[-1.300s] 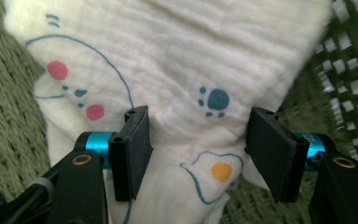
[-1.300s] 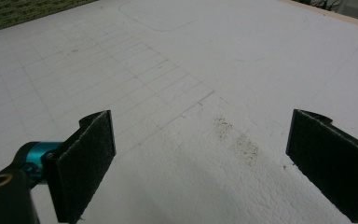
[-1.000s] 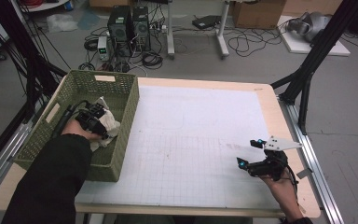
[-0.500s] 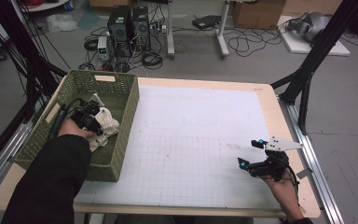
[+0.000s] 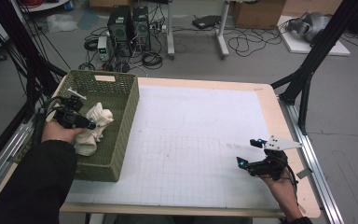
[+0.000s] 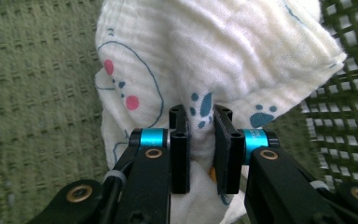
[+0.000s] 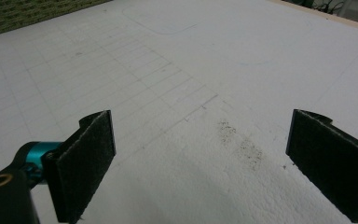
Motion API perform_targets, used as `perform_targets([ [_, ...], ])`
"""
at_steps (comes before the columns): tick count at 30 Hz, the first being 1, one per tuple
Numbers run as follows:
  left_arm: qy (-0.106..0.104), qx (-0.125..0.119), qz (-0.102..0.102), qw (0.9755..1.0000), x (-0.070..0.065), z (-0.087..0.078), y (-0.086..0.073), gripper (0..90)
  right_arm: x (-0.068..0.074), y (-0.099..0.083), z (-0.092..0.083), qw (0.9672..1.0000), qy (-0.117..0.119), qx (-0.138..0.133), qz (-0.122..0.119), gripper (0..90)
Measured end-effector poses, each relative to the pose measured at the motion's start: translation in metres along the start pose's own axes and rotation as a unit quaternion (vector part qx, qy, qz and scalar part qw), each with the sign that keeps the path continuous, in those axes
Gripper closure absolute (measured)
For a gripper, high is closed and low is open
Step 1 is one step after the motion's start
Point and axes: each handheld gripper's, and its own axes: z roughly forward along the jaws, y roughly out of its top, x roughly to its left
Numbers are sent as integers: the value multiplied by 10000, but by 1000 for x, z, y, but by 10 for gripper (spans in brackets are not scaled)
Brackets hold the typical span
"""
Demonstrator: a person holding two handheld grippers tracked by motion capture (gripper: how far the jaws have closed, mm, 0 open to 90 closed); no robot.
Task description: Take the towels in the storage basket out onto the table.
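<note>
While the left hand-held gripper (image 6: 199,135) clamps the cream printed muslin cloth (image 6: 214,56), lift clear of the green woven basket (image 5: 126,121) wall; right hand-held gripper (image 7: 200,158) waits open.

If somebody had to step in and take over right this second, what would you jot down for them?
Left gripper: jaws just closed on a fold of the white printed cloth, inside the green basket at the table's left.
Right gripper: open, holding nothing, above the white mat near the table's right edge.
Done: cloth gripped and bunched up in the basket.
Left: probably bring the cloth out onto the mat; the right gripper has not joined in.
</note>
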Motion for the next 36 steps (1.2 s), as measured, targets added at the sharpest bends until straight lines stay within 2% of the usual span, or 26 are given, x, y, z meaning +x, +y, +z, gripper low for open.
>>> perform_targets([
  [4,-341,-317,-266,9986,3,-5,-2,784,0,1,0,10000,10,-36,31,71],
  [7,-488,-449,-335,9972,4,-9,-2,784,-1,1,-1,10000,16,-69,57,71],
  [8,-636,-535,-412,9957,5,-11,-2,784,-2,1,-1,10000,16,-72,55,71],
  [9,-693,-584,-441,9949,6,-12,-2,784,-2,1,-1,9999,23,-72,66,71],
  [11,-884,-721,-563,9919,8,-15,-2,784,-2,1,-2,9999,18,-90,55,71],
  [13,-1125,-830,-691,9878,9,-17,-2,784,-1,1,-2,9999,21,-99,75,71],
  [14,-1180,-849,-725,9867,10,-17,-3,784,-1,1,-2,9999,20,-96,92,71],
  [16,-1423,-924,-855,9818,12,-18,-4,784,-2,1,-2,9999,24,-109,71,71],
  [17,-1601,-983,-959,9775,14,-18,-4,784,-2,1,-2,9999,22,-117,57,71],
  [19,-1873,-976,-1070,9716,16,-19,-5,784,-2,1,-2,9999,26,-120,69,71],
  [23,-2362,-1290,-1391,9530,22,-25,-6,784,-2,1,-3,9999,28,-137,78,71],
  [24,-2425,-1349,-1439,9499,22,-26,-6,784,-2,1,-3,9999,35,-142,88,71],
  [25,-2460,-1376,-1470,9481,22,-27,-6,784,-2,1,-3,9998,34,-147,88,71],
  [26,-2582,-1422,-1514,9435,23,-28,-6,784,-2,1,-3,9999,35,-145,84,71],
  [27,-2627,-1467,-1549,9410,23,-30,-5,784,-2,1,-3,9999,37,-142,89,71],
  [28,-2629,-1492,-1569,9402,23,-31,-5,784,-3,1,-3,9999,35,-136,85,71],
  [29,-2689,-1492,-1585,9383,23,-32,-5,785,-3,1,-3,9999,38,-136,92,71],
  [30,-2800,-1519,-1579,9347,22,-34,-5,785,-3,1,-3,9999,31,-136,93,71],
  [31,-2797,-1526,-1560,9350,21,-35,-4,785,-3,1,-3,9999,33,-136,94,71],
  [32,-2748,-1511,-1575,9364,21,-36,-3,785,-2,1,-3,9999,35,-140,94,71],
  [33,-2790,-1503,-1610,9347,21,-37,-3,786,-3,1,-3,9999,31,-139,90,71],
  [34,-2804,-1530,-1600,9340,20,-40,-2,785,-3,1,-3,9999,36,-134,101,71],
  [35,-2815,-1535,-1570,9341,20,-42,-1,786,-3,1,-3,9998,41,-141,103,71],
  [36,-2812,-1496,-1542,9353,19,-45,0,786,-2,1,-3,9998,40,-146,91,71],
])
